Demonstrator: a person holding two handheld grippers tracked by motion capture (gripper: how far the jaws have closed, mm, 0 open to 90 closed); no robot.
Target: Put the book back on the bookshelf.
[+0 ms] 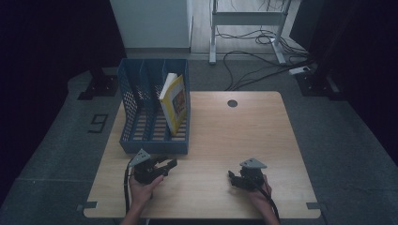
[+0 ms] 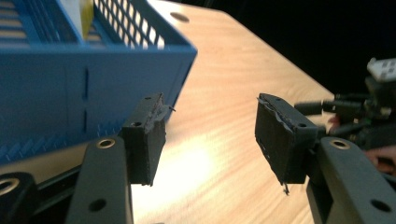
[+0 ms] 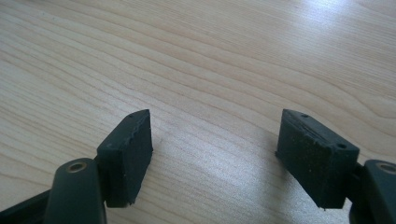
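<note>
A blue slotted file rack (image 1: 141, 84) stands on the wooden table (image 1: 244, 136) at its left side. A yellow and white book (image 1: 173, 101) leans in the rack's right slot. My left gripper (image 1: 168, 165) is low over the table just in front of the rack, jaws apart with nothing between them. In the left gripper view the rack's front wall (image 2: 70, 88) is close on the left and the gripper (image 2: 210, 135) spans bare wood. My right gripper (image 1: 231, 177) rests near the table's front edge, open over bare wood (image 3: 215, 140).
A round cable hole (image 1: 232, 103) sits at the table's back middle. Behind the table are a white cabinet (image 1: 150, 23), a white desk frame (image 1: 248, 23) and floor cables (image 1: 253, 65). The other hand's gripper (image 2: 373, 102) appears at the right of the left gripper view.
</note>
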